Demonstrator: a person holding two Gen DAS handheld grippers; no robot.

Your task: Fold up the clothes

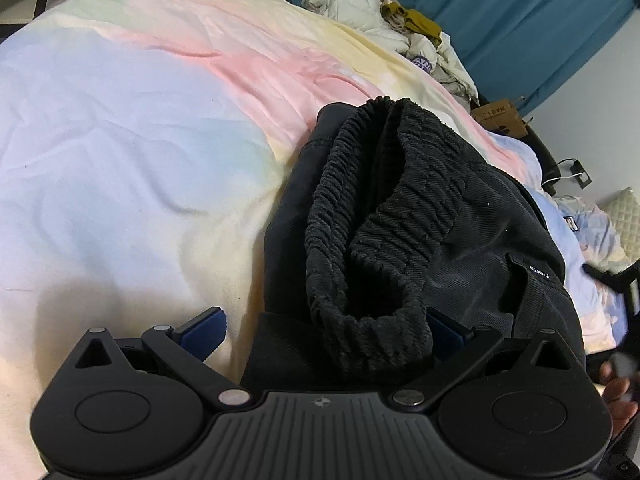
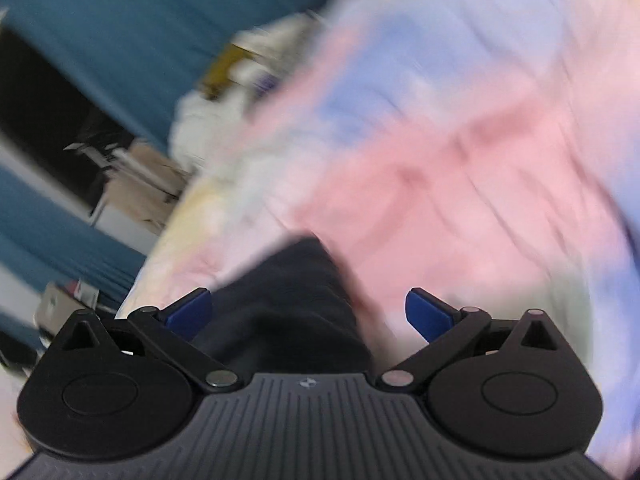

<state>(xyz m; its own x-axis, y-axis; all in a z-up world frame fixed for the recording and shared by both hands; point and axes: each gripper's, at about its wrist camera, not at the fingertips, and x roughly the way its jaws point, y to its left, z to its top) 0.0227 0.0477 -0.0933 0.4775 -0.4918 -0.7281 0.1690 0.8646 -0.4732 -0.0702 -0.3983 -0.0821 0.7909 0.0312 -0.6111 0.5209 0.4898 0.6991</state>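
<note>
Two grippers work over the pastel rainbow bedsheet. Left gripper spread wide around the black trousers' ribbed elastic waistband, pads not pressing; right gripper gaping, dark fabric lying loose between, view blurred.

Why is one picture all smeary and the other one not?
Right wrist view: motion blur smears the pastel sheet and dark garment; only the right gripper looks sharp. Left wrist view: crisp, the black pants show ribbing, though the fisheye bends the bed.
</note>
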